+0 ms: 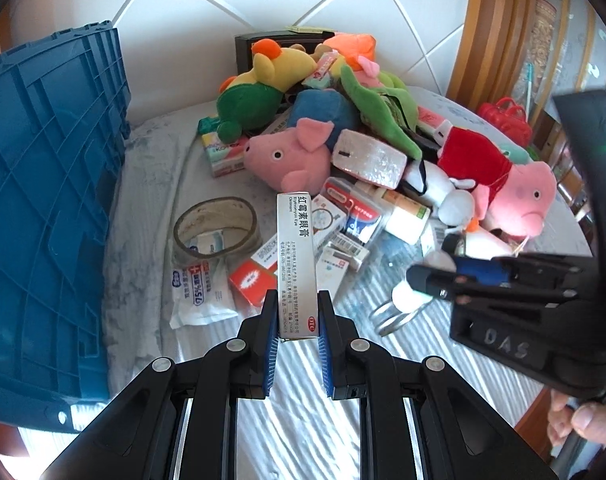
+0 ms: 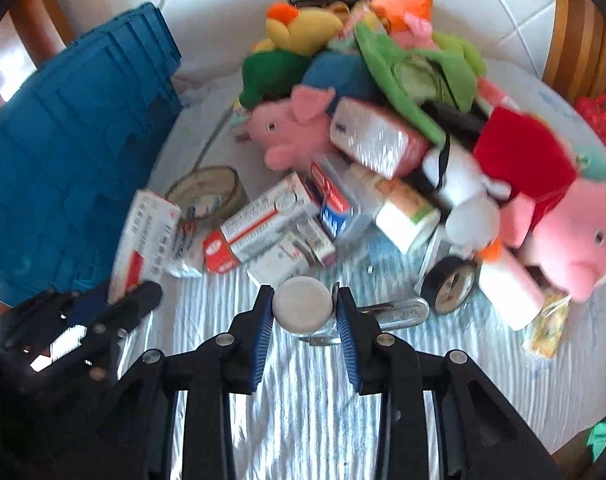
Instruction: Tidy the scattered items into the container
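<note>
Blue plastic, ribbed and tall, the container [image 1: 51,184] stands at the left edge of the surface [image 1: 311,412], which is covered in a pale striped cloth. The left tongs [image 1: 297,320] are clamped on a long silver ointment box [image 1: 295,264] with red print, lifted clear of the cloth and standing upright between the blue pads. The right tongs [image 2: 305,312] grip a small object with a round white cap [image 2: 302,305]; shiny metal shows just beneath it, and what the object is cannot be told. Beyond both lies the scattered heap: a pink pig plush [image 1: 291,156], a second pig plush in a red dress [image 1: 511,188], a roll of tape [image 1: 217,224], medicine boxes [image 2: 263,224] and a tissue pack [image 1: 201,292], all outside the container.
</note>
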`<state>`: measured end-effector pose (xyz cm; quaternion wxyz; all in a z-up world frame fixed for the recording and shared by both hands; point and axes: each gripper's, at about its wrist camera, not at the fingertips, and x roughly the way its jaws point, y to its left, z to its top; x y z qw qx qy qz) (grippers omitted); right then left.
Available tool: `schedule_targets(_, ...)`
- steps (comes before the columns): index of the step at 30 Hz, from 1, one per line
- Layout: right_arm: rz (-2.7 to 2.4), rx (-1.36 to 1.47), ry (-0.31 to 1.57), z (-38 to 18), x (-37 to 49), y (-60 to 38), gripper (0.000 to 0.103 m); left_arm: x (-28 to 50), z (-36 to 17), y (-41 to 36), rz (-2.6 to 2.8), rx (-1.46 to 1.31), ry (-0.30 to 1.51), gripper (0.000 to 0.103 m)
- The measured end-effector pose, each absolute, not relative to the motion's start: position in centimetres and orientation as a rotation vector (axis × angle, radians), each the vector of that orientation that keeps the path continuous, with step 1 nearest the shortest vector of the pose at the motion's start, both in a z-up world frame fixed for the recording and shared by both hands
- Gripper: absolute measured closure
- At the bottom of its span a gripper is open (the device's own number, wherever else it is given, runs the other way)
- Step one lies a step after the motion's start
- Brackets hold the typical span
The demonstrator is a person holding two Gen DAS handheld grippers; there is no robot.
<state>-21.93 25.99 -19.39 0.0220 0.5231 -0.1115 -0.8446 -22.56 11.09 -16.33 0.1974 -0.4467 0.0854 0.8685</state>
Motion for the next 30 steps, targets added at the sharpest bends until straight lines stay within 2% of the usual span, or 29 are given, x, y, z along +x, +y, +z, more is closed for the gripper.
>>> schedule_targets(7, -2.542, 1.728, -0.367, -23.0, -21.1, 25.9, 0.071, -22.8, -19.4, 11.4, 2.39, -1.339, 0.267, 0.086)
schedule_targets(20, -2.562, 1.595, -0.318, -20.3, -22.7, 23.7, 0.069, -23.1, -21.2, 8.4, 2.41, -1.414, 0.248, 0.085)
schedule_targets(21, -2.544, 1.595, -0.331, -20.5, -22.8, 23.5, 0.064, -23.2, -21.6, 7.9, 2.41, -1.428, 0.24, 0.085)
schedule_targets(22, -2.528, 1.595, -0.346, -20.6, -22.9, 23.3, 0.05, -23.2, -22.0, 7.4, 2.409, -1.443, 0.231, 0.085)
schedule_targets(24, -2.505, 1.575, -0.349, -20.8, -22.8, 22.5, 0.033, -23.2, -22.9, 6.6, 2.401, -1.483, 0.221, 0.085)
schedule_targets(30, -2.488, 1.58, -0.182, -22.1, -23.4, 19.3, 0.033, -23.0, -24.6, 5.4, 2.396, -1.544, 0.22, 0.085)
